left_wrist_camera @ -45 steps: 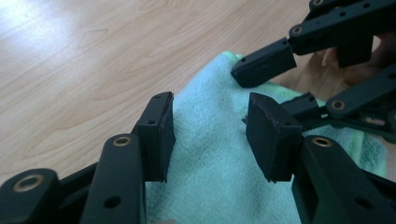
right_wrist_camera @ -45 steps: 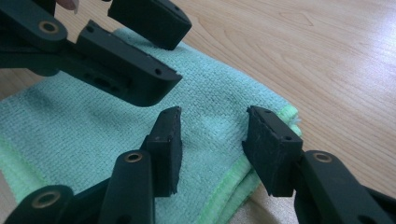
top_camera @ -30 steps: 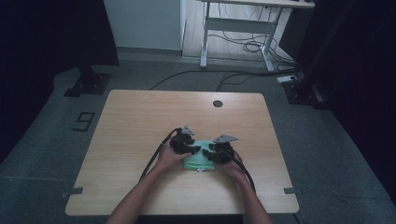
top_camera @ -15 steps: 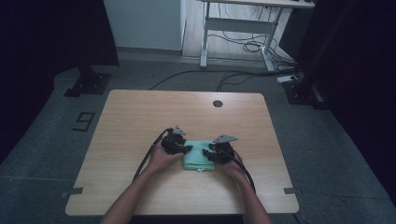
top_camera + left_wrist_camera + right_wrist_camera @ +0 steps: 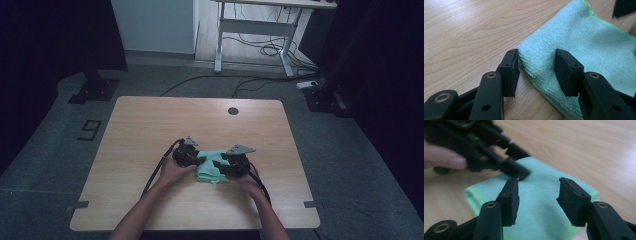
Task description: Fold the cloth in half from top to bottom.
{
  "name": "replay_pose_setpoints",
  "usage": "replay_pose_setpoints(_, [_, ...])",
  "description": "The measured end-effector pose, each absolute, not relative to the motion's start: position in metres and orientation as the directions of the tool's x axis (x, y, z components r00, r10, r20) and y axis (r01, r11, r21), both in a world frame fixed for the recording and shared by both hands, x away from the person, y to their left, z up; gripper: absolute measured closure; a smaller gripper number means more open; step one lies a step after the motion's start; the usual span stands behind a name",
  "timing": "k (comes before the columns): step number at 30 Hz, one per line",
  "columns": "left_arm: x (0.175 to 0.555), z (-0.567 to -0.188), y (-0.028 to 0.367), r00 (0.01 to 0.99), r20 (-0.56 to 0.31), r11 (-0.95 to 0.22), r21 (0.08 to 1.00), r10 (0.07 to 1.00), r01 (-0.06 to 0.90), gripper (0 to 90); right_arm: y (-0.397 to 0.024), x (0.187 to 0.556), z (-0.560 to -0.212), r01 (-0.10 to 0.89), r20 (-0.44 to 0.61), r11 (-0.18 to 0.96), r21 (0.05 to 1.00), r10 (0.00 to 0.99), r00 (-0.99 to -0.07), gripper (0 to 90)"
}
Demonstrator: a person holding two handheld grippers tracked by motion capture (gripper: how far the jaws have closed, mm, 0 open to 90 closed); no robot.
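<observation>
The folded green cloth (image 5: 211,169) lies near the table's (image 5: 150,125) front edge, its corner between the left gripper's (image 5: 537,65) open jaws; the right gripper (image 5: 538,195), jaws just opening wider, hovers above, holding nothing.

Light wooden table (image 5: 150,125) with a round grommet hole (image 5: 233,111) stands on grey floor (image 5: 350,165). Black cables (image 5: 200,82) trail behind. White-framed desk (image 5: 250,25) beyond; dark curtains (image 5: 50,35) flank. A "9" (image 5: 89,130) marks the floor.

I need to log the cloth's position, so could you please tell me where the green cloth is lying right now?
In the high view the folded green cloth lies on the wooden table, near its front edge and about mid-width, between the left tongs and the right tongs.
</observation>
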State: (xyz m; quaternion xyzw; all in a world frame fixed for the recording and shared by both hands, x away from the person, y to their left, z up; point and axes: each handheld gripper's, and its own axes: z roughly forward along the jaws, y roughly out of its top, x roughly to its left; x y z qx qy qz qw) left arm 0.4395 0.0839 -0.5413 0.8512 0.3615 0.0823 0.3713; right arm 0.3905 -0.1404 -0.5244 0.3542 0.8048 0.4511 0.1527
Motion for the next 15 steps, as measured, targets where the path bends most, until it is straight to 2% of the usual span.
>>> replay_pose_setpoints(7, [0.44,-0.542,0.085,0.722,-0.131,-0.457,0.694,0.679,0.556,53.3,-0.128,0.376,-0.542,0.468,0.105,0.375,0.801,0.681,-0.725,46.2])
replay_pose_setpoints(12, [0.439,-0.542,0.085,0.72,-0.131,-0.453,0.697,0.681,0.555,53.0,-0.127,0.369,-0.549,0.477,0.089,0.4,0.783,0.687,-0.721,44.8])
replay_pose_setpoints(15, [0.439,-0.543,0.085,0.718,-0.131,-0.449,0.7,0.683,0.555,53.1,-0.121,0.365,-0.551,0.456,0.041,0.415,0.787,0.702,-0.711,44.6])
